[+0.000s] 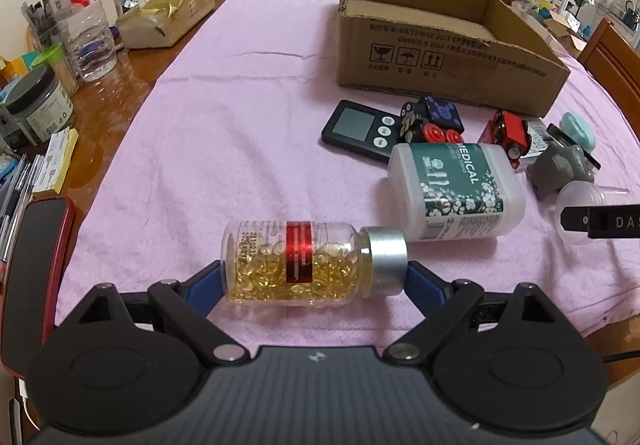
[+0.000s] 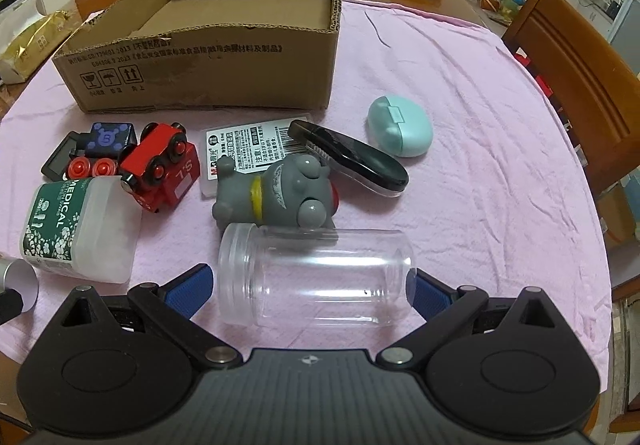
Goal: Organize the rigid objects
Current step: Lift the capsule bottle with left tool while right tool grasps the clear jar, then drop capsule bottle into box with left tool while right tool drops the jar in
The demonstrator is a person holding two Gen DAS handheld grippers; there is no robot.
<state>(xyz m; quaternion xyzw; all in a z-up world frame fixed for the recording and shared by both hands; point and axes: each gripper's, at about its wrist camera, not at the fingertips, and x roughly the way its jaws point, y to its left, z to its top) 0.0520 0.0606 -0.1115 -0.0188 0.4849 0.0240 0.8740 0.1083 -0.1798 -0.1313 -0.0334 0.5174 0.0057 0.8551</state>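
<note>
Clear plastic jar (image 2: 320,277), matt cardboard box (image 2: 208,61)

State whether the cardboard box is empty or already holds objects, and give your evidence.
Empty, as far as visible: the cardboard box shows only bare floor in the right wrist view; the near wall hides a strip.

Two low wrist views facing forward, close over table, sharing cardboard box (image 1: 448,57) (image 2: 208,61)

In the right wrist view, the silver cap (image 2: 18,285) is cut off by the left edge; the white card (image 2: 244,149) lies partly hidden under the grey toy (image 2: 280,193).
</note>
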